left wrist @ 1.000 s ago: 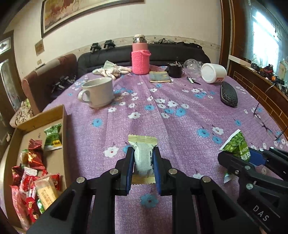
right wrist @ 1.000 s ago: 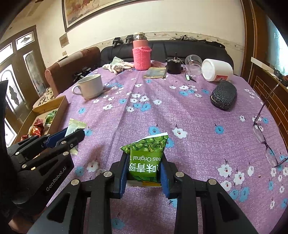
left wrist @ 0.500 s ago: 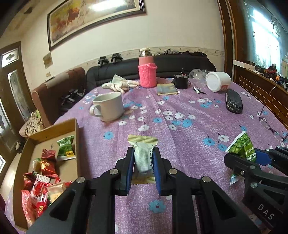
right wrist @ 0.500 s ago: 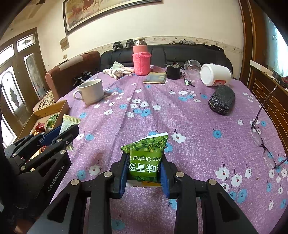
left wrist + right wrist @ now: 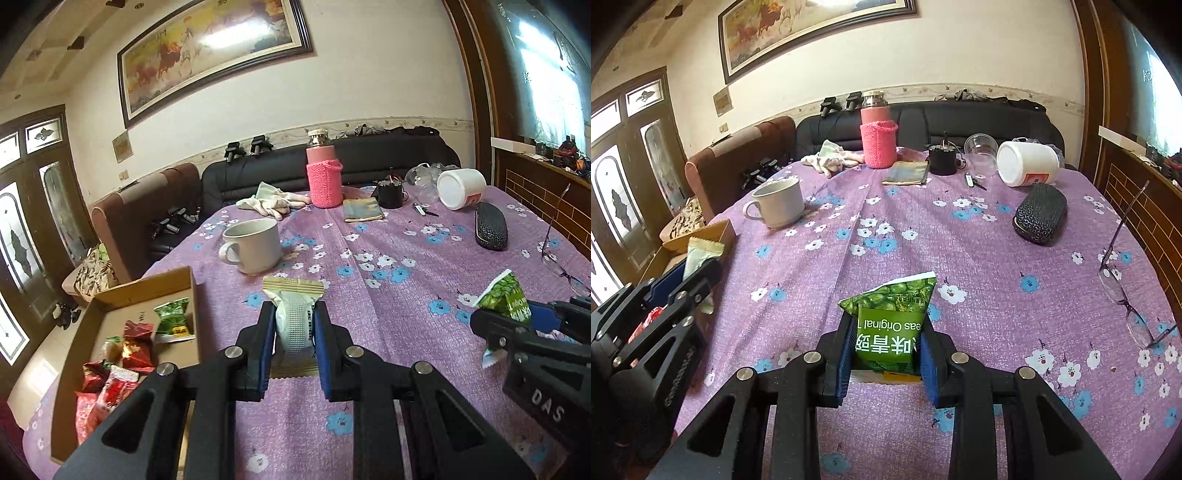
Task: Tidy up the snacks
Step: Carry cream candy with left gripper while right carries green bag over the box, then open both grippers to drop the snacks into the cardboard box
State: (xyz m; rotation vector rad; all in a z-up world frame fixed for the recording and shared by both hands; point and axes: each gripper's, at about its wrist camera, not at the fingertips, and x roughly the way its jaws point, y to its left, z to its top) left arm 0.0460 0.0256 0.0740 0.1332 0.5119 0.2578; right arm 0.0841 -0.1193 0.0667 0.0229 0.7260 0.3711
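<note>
Snacks first: the cardboard box (image 5: 110, 317) sits at about 8 o'clock in the left wrist view, hanging at the left edge of the tabletop (image 5: 406, 266), with a pile of red wrappers (image 5: 114, 373) in its near end and one green packet (image 5: 173, 322) lying further in. Moving right, the left gripper (image 5: 294, 328) has its jaws clenched on a white wafer packet (image 5: 293, 314), dead centre, crimped beige end sticking up toward 12 o'clock, and it looks lifted clear of the purple flowered cloth. Behind it at roughly 11 o'clock there's a white mug (image 5: 255, 243), handle facing left. Further back around 12 o'clock, a pink bottle (image 5: 324, 173) in a knitted sleeve, with pale gloves (image 5: 273, 201) lying just left of it and a flat gold pouch (image 5: 362, 214) just right. Then a small black cup (image 5: 390, 194), a white tub (image 5: 461, 188) tipped on its side, and a dark glasses case (image 5: 490, 230) at about 2 o'clock. Spectacles (image 5: 557, 254) lie near the right edge

Over at 3 to 4 o'clock the right gripper (image 5: 888, 339) comes in from the side, jaws grasping a green pea packet (image 5: 892, 325). In its own camera the packet stands upright between the blue pads, printing upside down, top corner pointing at 1 o'clock, held above the cloth and well apart from the box
</note>
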